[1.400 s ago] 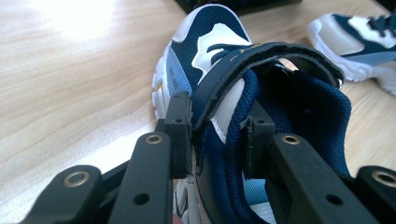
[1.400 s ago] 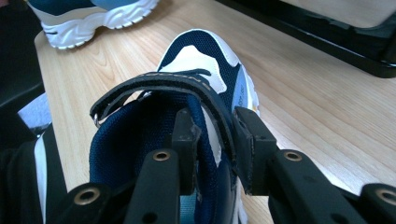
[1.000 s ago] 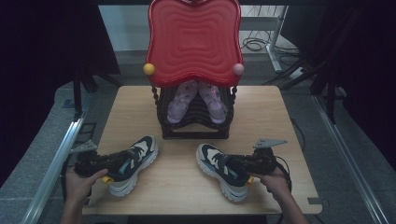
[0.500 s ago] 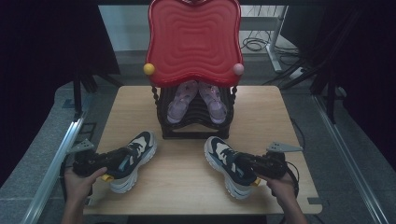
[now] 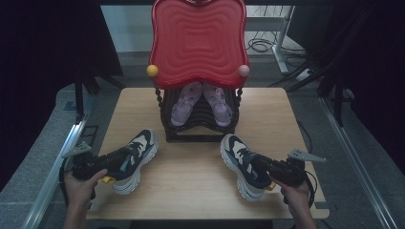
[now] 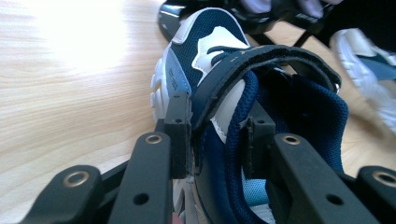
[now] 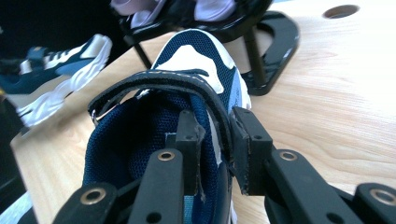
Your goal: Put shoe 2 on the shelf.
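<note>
Red and wavy, the top tray [image 5: 198, 40] of the black rack [image 5: 199, 125] stands at the far middle of the wooden surface [image 5: 191, 181] in the high view, and a pair of small pink shoes [image 5: 200, 101] sits on the shelf under it. Nearer the person, the left hand-held gripper [image 5: 112, 164] grips the left sneaker [image 5: 134, 153] by its heel end, toe aimed toward the rack, while the right hand-held gripper [image 5: 260, 168] does the same with the right sneaker [image 5: 241, 164]. Against the earlier frames, the right sneaker has slid rightward and up the surface, closer to the rack's front corner; the left sneaker lies where it did. In the left gripper view, the left hand-held gripper [image 6: 217, 140] has its jaws partly closed, pinching the side wall of the navy and white left sneaker [image 6: 205, 60] near the strap: one pad is outside, one inside the collar. The other sneaker [image 6: 369, 65] lies blurred at the far right. In the right gripper view, the right hand-held gripper [image 7: 217, 137] is likewise partly closed on the collar wall of the right sneaker [image 7: 191, 60], one pad within the opening and one outside, with the rack's foot [image 7: 275, 42] just beyond the toe and the left sneaker [image 7: 56, 77] off at the left.
</note>
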Tool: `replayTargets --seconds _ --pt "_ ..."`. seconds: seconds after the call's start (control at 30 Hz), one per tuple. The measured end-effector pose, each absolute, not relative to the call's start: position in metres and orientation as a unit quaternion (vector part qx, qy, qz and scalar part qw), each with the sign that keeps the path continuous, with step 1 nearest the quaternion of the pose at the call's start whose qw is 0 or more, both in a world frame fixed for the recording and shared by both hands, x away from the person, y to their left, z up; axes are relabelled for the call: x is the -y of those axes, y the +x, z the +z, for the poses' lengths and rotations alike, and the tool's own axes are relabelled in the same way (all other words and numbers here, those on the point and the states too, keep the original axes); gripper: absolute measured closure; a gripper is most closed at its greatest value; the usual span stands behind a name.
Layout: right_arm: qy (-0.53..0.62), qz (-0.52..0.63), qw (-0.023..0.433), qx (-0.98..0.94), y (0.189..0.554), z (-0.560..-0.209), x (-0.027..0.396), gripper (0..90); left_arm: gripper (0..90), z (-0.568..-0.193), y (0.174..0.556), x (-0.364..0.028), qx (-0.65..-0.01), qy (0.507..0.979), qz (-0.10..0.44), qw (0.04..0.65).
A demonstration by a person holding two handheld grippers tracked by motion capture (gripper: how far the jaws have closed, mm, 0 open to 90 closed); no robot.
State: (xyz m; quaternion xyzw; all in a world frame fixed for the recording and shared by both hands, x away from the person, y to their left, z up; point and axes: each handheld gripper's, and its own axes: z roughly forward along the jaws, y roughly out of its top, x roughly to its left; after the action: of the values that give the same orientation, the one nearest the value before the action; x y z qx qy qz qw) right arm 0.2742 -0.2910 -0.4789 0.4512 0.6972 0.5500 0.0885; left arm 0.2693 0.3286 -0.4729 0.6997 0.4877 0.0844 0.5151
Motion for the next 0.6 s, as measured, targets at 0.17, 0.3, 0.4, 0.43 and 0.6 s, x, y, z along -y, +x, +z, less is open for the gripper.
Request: replayTargets --seconds 0.17,0.3,0.4,0.43,0.6 --pt "0.467 0.557 0.1 -0.679 0.27 -0.48 0.302 74.3 69.5 -0.468 0.266 -0.327 -0.482 0.698 0.091 0.521" --pt "0.478 0.559 0.105 -0.67 0.267 -0.48 0.309 74.3 69.5 -0.466 0.265 -0.328 -0.483 0.696 0.098 0.523" --pt "0.485 0.561 0.111 -0.662 0.265 -0.48 0.314 74.2 69.5 -0.466 0.264 -0.329 -0.485 0.692 0.102 0.524" --pt "0.487 0.562 0.114 -0.659 0.265 -0.48 0.315 74.2 69.5 -0.465 0.264 -0.33 -0.486 0.693 0.103 0.523" --pt "0.499 0.568 0.128 -0.642 0.264 -0.48 0.322 74.0 69.5 -0.465 0.263 -0.33 -0.491 0.684 0.112 0.528"
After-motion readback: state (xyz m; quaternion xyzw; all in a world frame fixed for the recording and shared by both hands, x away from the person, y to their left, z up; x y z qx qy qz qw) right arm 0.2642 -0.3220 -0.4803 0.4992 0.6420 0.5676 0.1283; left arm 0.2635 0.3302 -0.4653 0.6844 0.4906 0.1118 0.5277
